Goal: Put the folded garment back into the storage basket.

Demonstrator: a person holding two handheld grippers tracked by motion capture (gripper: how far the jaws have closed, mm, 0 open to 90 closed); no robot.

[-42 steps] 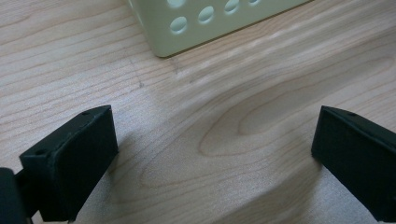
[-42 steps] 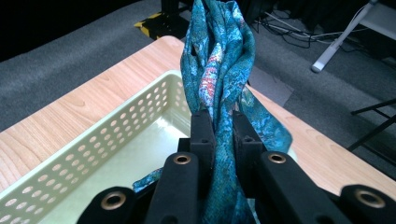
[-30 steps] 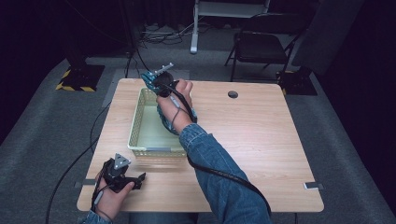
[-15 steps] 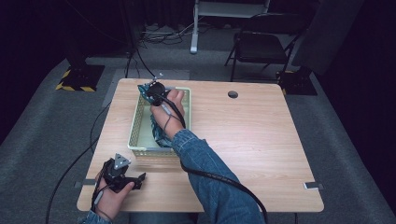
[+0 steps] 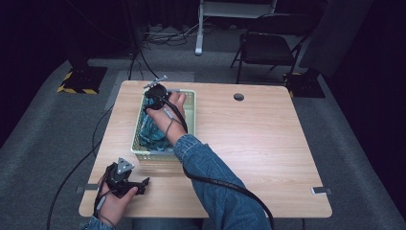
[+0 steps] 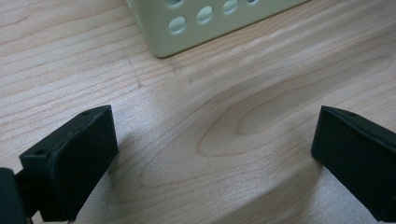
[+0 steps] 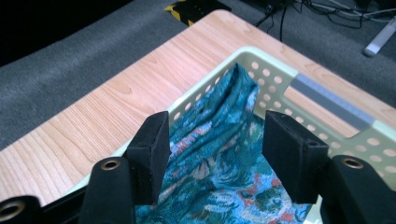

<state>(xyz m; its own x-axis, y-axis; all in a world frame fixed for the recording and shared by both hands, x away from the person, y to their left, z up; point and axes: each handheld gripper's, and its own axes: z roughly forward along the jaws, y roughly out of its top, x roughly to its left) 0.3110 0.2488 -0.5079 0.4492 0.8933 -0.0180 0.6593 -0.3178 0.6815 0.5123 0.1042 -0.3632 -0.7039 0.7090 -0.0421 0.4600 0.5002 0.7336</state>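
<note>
My right tool (image 5: 155, 91) is out over the far end of the pale green basket (image 5: 191, 115), which sits on the left half of the wooden bench (image 5: 268, 143), my denim sleeve (image 5: 210, 177) stretching across the bench toward it. In the right gripper view the right tool's (image 7: 212, 140) jaws stand apart with a clear gap between them and nothing in their grasp; beyond that gap lies the teal patterned cloth (image 7: 219, 154), bunched inside the basket (image 7: 275, 65), one fold rising against the perforated far wall. From the high view the cloth (image 5: 152, 129) fills the basket's left side. My left tool (image 5: 125, 179) rests near the bench's front-left corner, in my left hand (image 5: 112, 206), well apart from the basket's near wall. In the left gripper view my left tool's (image 6: 210, 154) jaws are spread wide, with bare wood grain (image 6: 224, 107) between them and a corner of the basket (image 6: 187, 28) ahead.
</note>
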